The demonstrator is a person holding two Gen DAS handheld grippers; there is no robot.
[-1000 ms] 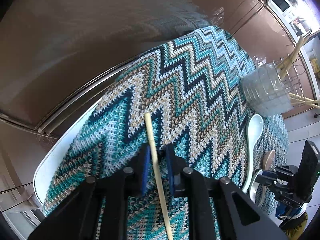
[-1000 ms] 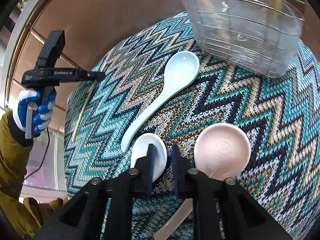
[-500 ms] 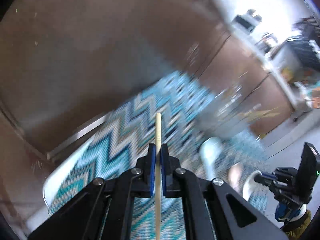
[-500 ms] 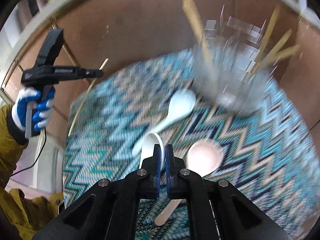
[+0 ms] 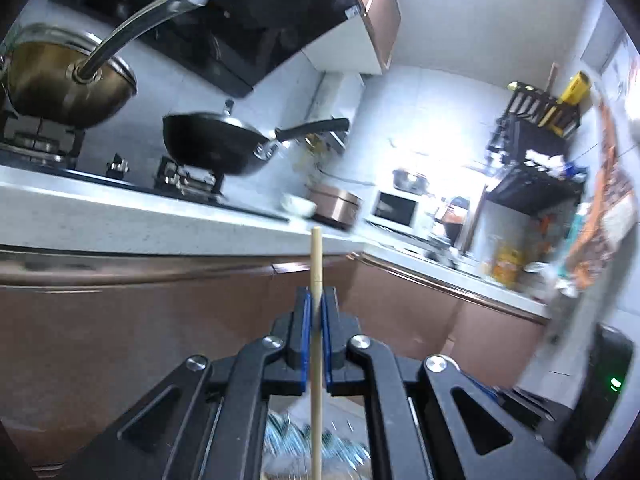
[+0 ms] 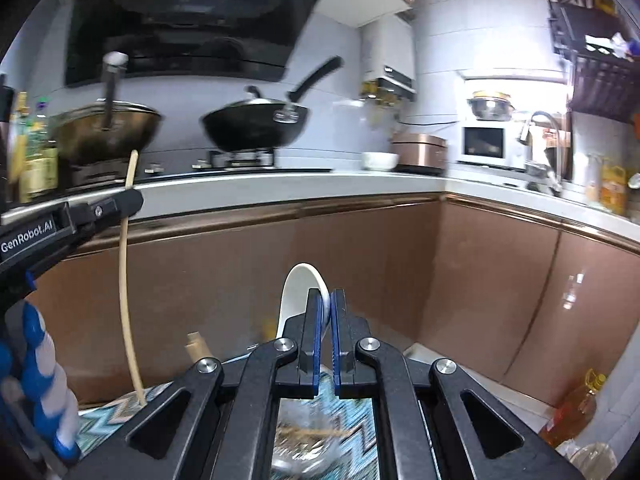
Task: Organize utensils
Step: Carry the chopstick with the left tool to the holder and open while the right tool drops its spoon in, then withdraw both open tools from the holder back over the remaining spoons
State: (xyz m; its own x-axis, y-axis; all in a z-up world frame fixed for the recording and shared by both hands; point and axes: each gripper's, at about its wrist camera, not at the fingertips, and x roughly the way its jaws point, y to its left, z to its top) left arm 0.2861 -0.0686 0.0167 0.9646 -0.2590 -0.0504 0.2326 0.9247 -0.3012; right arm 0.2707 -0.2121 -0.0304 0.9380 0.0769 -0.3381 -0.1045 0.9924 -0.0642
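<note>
The kitchen counter (image 6: 280, 184) runs along the back with a black wok (image 6: 256, 128) and a brass-coloured pot (image 6: 108, 132) on the hob, well apart from the work. Down low lies the zigzag cloth (image 6: 104, 412), and on it, blurred beneath the right claw, what looks like the clear holder (image 6: 304, 452) with sticks in it. Both tools are raised above it, each carrying a piece. The left gripper (image 5: 316, 312) is clamped on a chopstick (image 5: 316, 256), which stands upright through its pads. The right gripper (image 6: 325, 312) is pinched on the rim of a white spoon (image 6: 298, 292). This seems to be the carrying step; next, each piece likely needs lowering end-first into the holder without knocking the sticks inside.
</note>
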